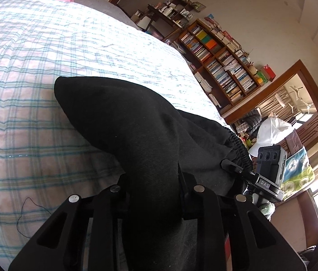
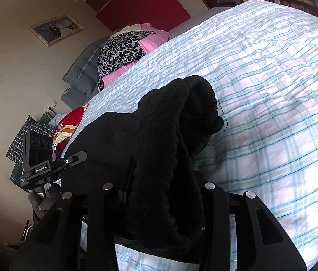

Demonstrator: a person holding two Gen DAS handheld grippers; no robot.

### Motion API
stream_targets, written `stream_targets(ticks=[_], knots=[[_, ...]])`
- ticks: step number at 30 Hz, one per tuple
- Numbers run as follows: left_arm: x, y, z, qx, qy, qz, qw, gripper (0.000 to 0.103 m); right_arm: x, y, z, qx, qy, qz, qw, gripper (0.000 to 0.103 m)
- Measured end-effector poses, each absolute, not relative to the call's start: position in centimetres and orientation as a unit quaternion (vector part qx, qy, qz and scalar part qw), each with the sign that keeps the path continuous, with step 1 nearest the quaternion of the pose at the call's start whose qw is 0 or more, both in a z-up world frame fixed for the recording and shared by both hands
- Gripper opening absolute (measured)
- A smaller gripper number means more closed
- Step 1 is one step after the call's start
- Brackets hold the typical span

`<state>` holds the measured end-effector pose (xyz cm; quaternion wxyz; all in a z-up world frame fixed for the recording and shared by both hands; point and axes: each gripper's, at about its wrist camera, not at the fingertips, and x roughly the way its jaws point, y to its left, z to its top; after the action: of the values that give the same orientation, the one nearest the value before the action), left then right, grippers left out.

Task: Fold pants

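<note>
Left wrist view: we've got the black pants point(image 1: 125, 122) bunched on the plaid bedspread point(image 1: 23, 79), left gripper point(image 1: 154, 180) clamped on the fabric. Right gripper point(image 2: 163, 180) pinches the ribbed elastic waistband point(image 2: 195, 94). Readable: "DAS" and "GenRobot.AI" on the camera mounts.

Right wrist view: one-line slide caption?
Right gripper clamps the black pants' gathered waistband over a plaid bedspread.
</note>
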<state>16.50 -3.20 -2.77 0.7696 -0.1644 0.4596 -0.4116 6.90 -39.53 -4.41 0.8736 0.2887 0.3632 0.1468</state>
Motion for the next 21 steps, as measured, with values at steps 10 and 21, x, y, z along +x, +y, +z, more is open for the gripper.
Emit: stream_targets(ticks=[10, 21], knots=[[21.0, -6.9, 0.6, -0.140, 0.436, -0.416, 0.786, 0.025, 10.4, -41.6, -1.4, 0.277, 0.335, 0.133, 0.891, 0.038], [31.3, -10.2, 1.3, -0.139, 0.428, -0.402, 0.797, 0.025, 21.6, -44.5, -0.1, 0.270, 0.332, 0.119, 0.896, 0.038]])
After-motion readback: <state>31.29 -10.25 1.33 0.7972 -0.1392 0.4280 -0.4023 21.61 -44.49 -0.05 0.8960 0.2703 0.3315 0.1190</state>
